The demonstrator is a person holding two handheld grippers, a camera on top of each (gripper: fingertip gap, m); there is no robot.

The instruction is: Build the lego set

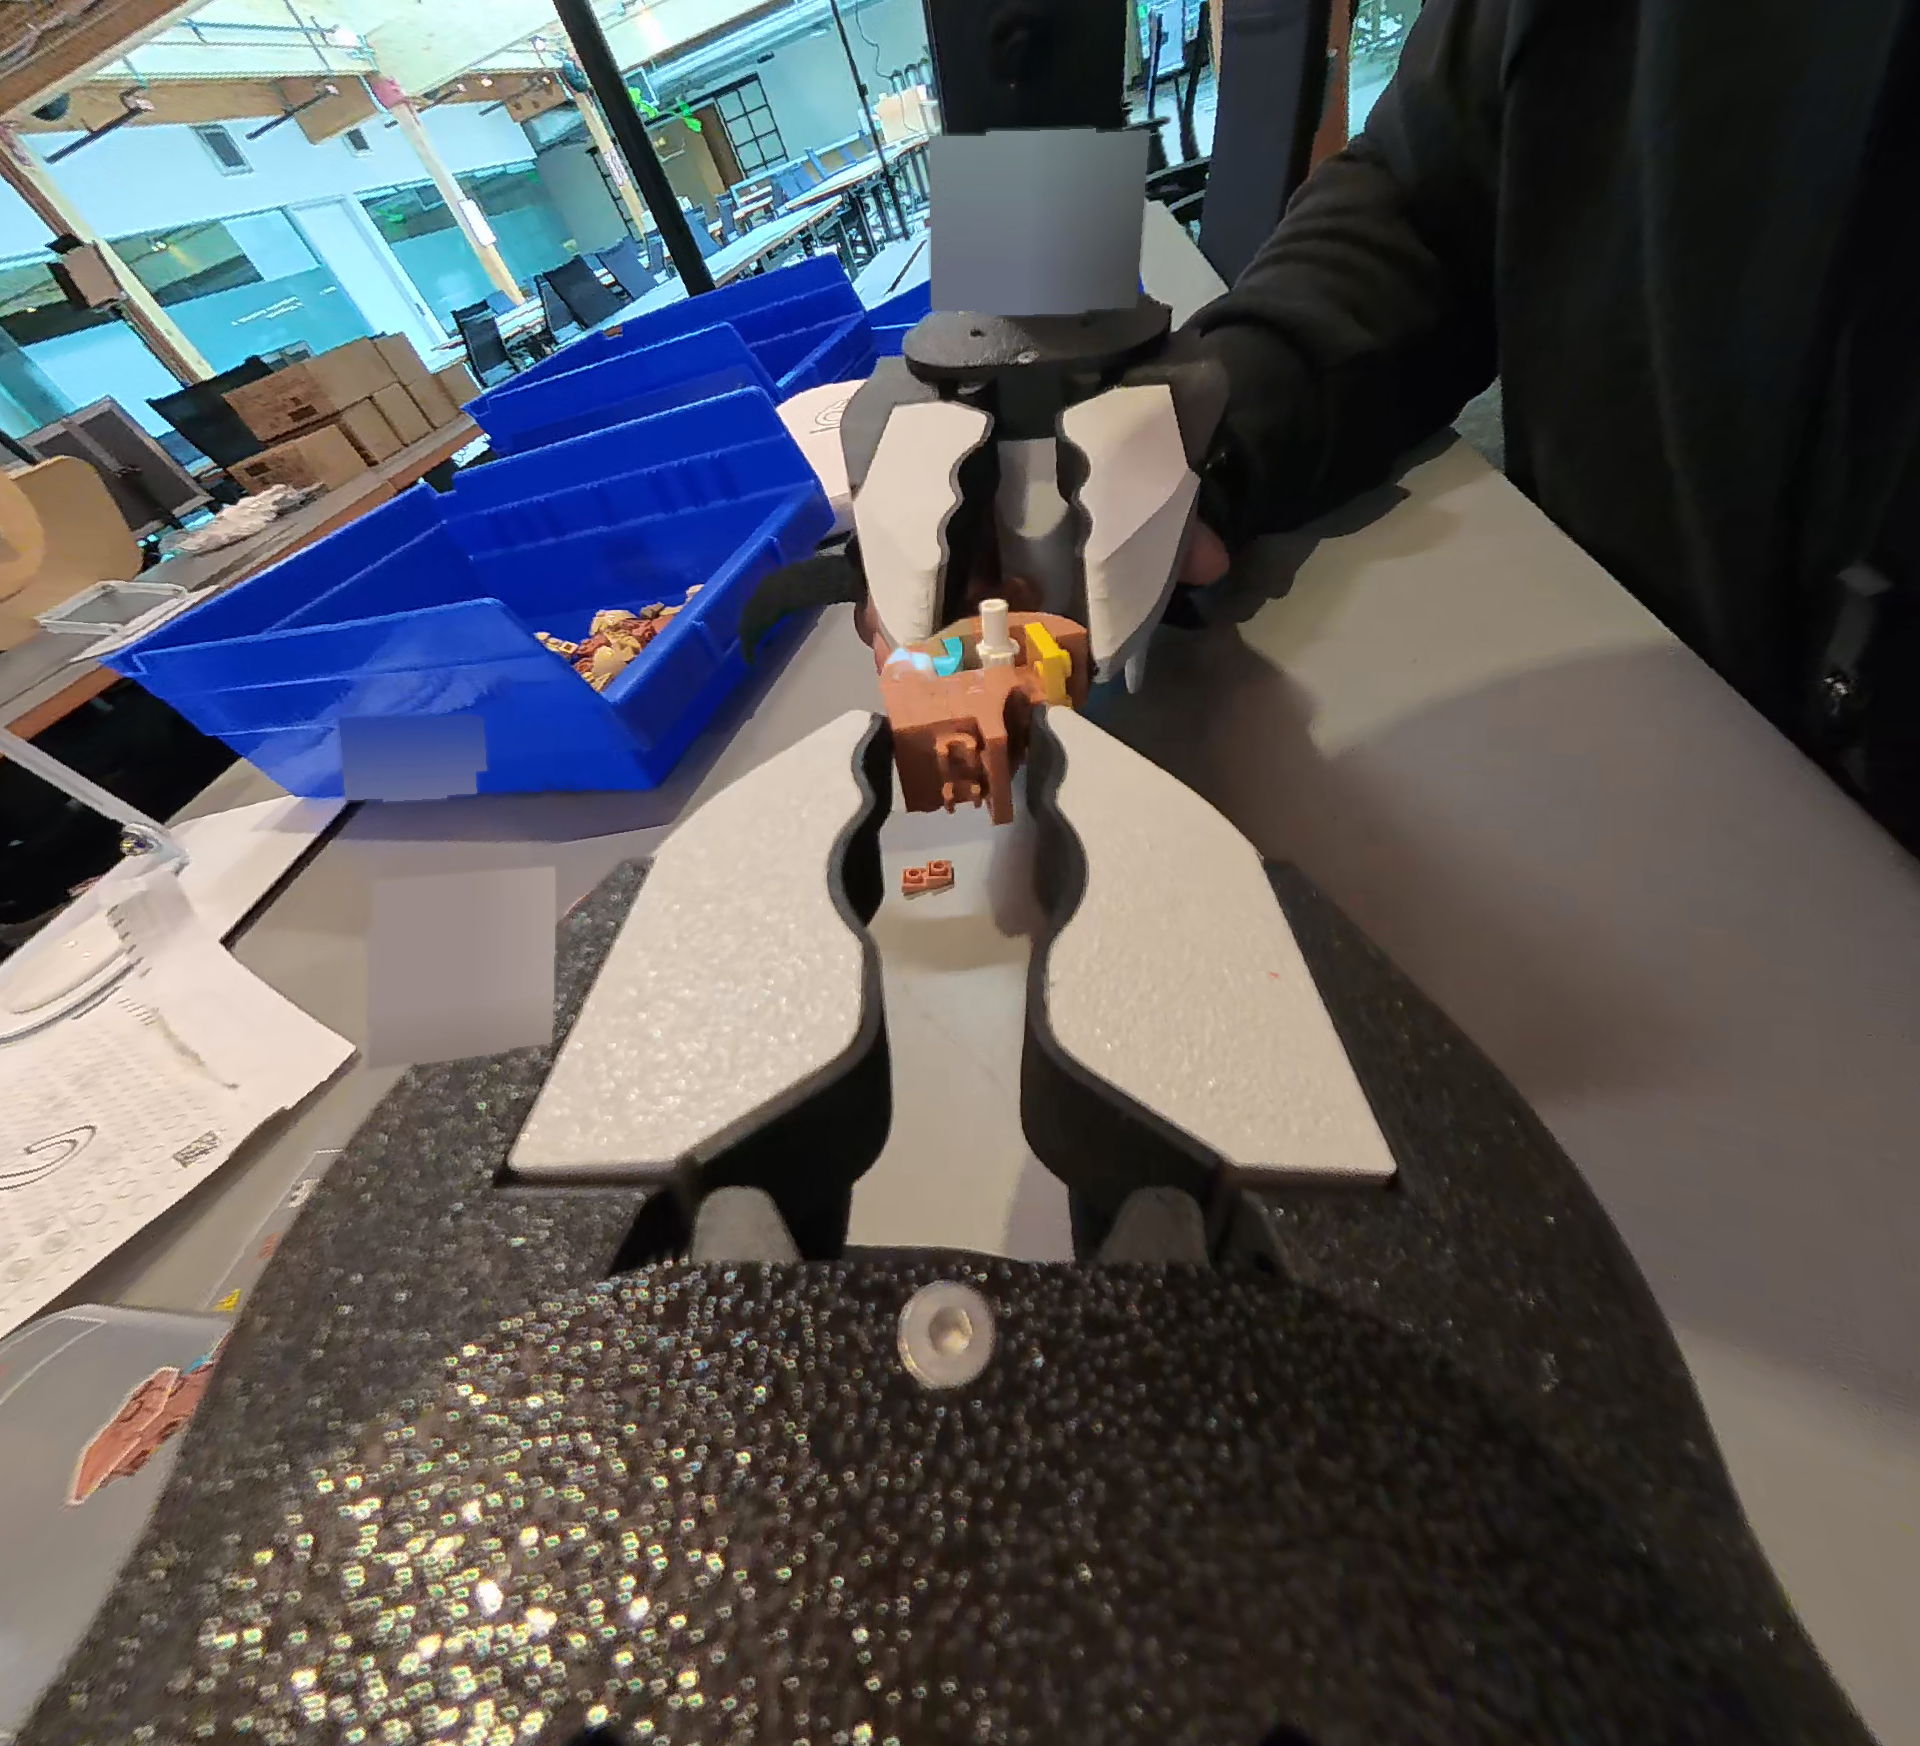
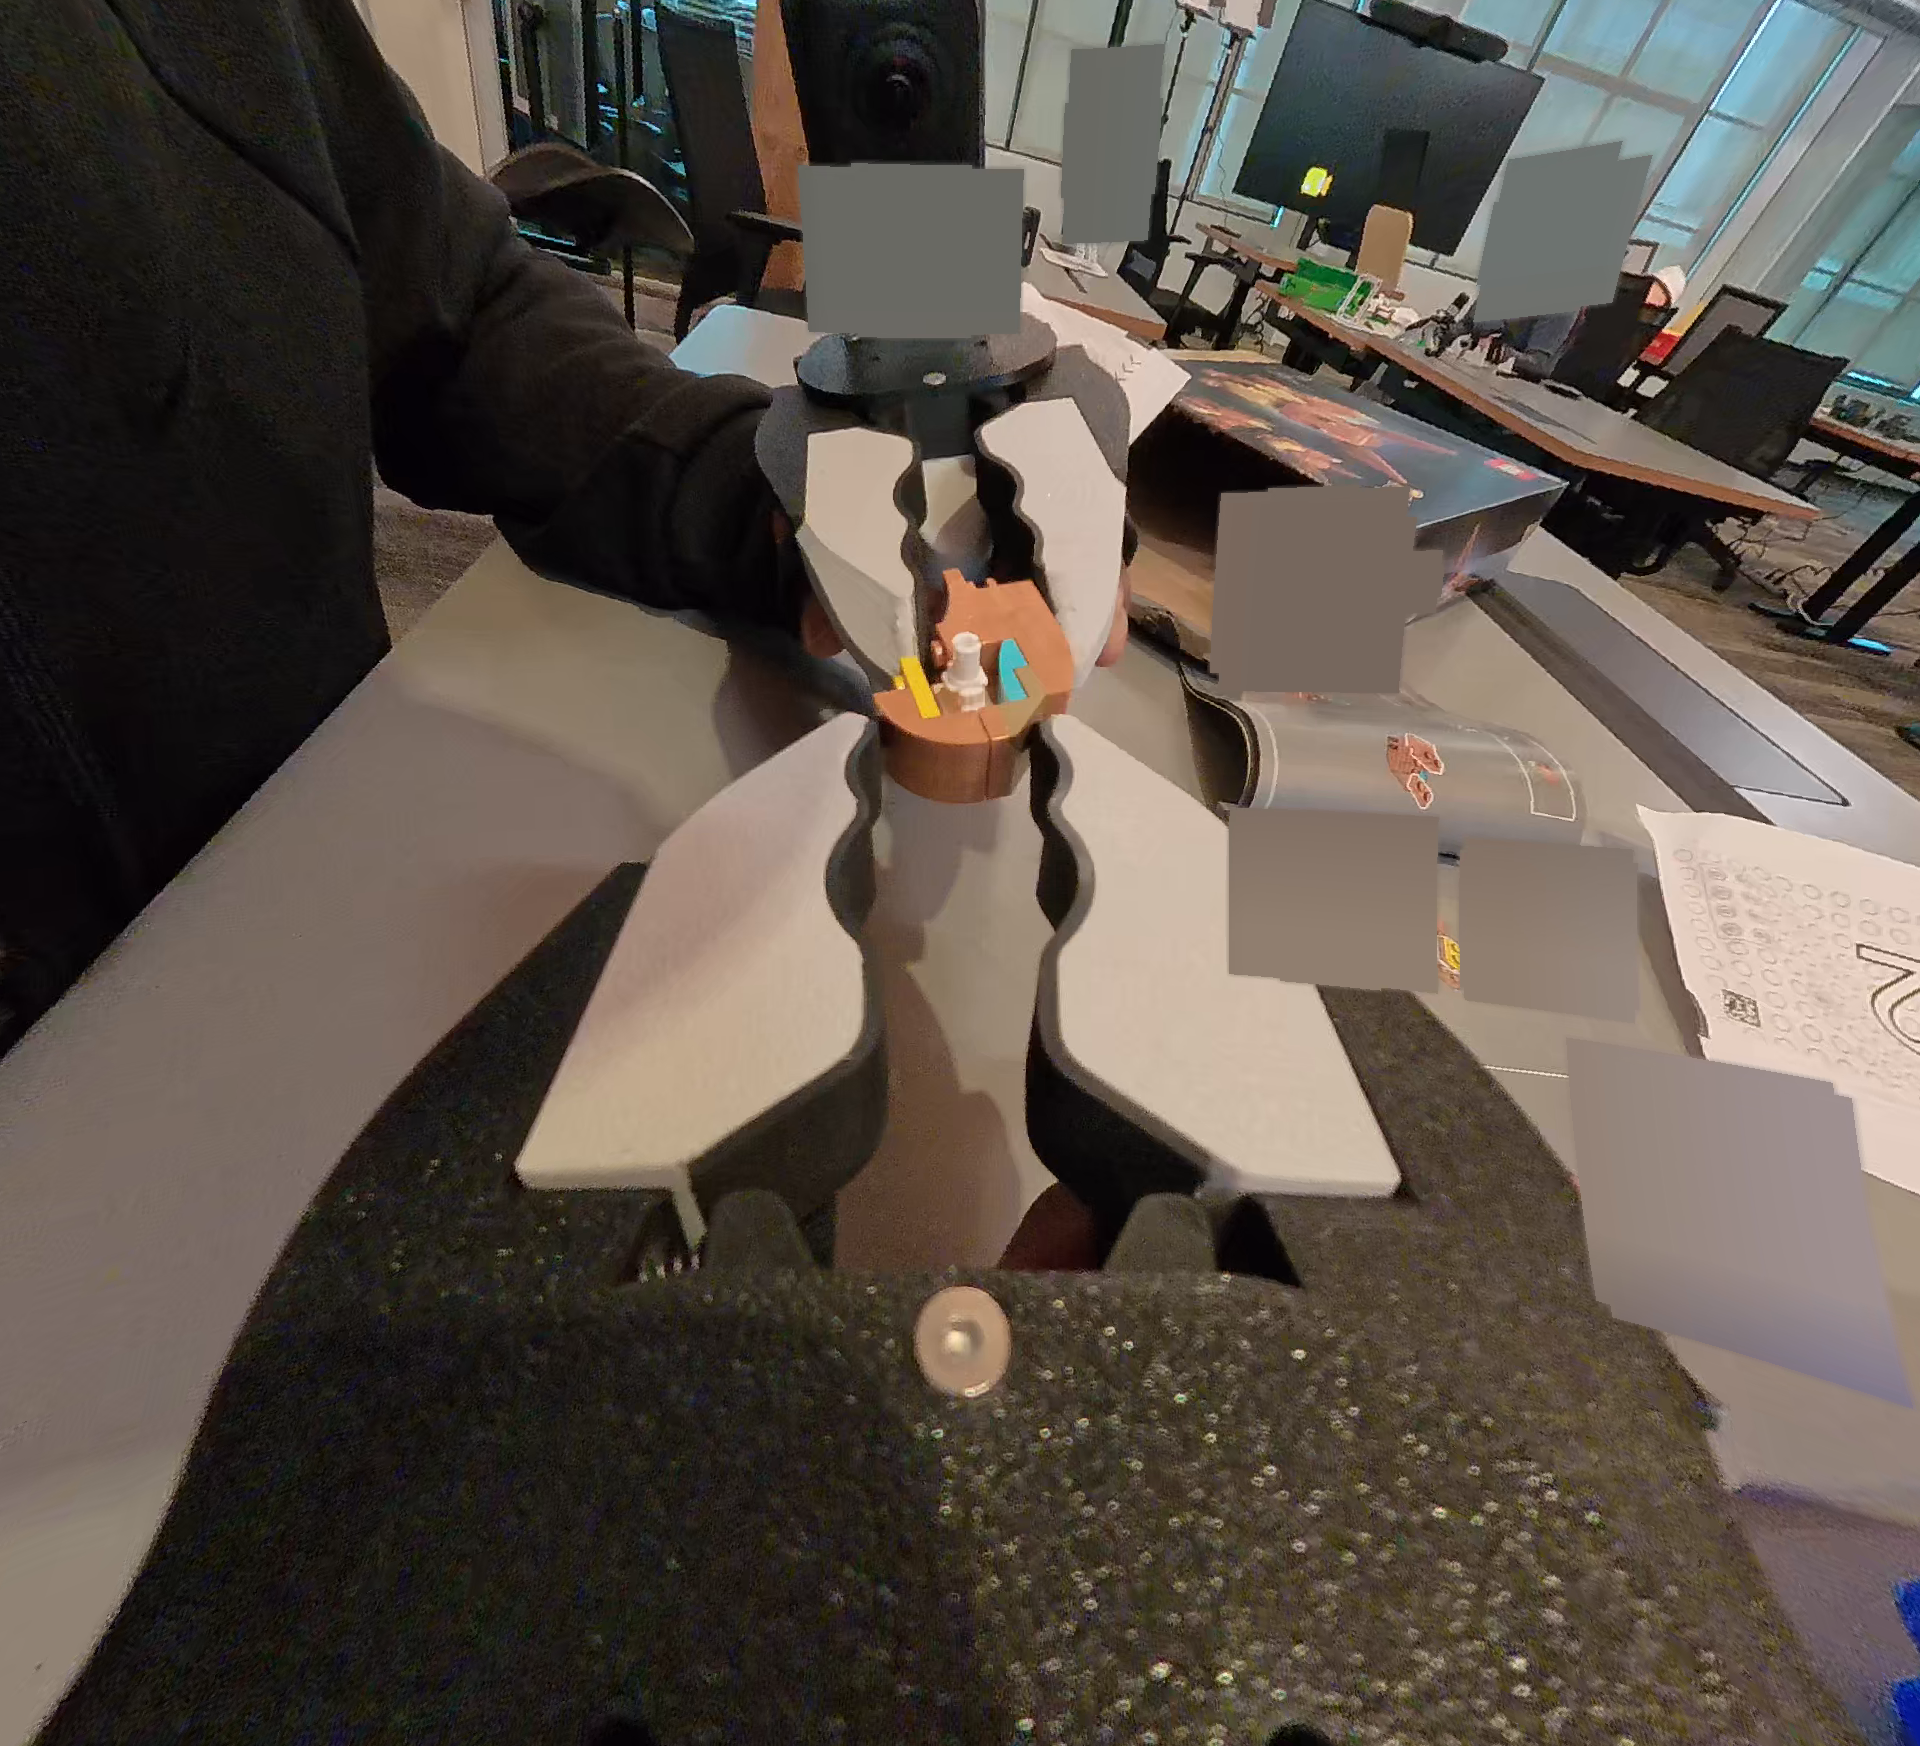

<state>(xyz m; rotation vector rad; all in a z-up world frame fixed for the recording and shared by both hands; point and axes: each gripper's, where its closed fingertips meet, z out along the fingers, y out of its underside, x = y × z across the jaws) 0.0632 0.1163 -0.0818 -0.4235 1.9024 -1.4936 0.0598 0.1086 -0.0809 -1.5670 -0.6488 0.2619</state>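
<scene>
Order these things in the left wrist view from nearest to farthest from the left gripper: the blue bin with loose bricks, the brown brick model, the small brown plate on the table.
1. The brown brick model, between the left gripper's fingertips.
2. The small brown plate, on the table just under the fingers.
3. The blue bin, off to the left, holding loose bricks.

Brick model (image 1: 961, 730): far end hidden between the right gripper's fingers (image 1: 904, 512); pad contact there cannot be told. Underside not visible.
Blue bin (image 1: 436, 657): its small pieces (image 1: 613, 636) too small to tell apart.
Printed sheet (image 1: 125, 1104): cut off by the left edge.
Booklet (image 2: 1392, 761): lower part behind grey patches.
Box (image 2: 1351, 439): front masked.
Person's sleeve (image 2: 260, 294): cut off at the left edge and top.
</scene>
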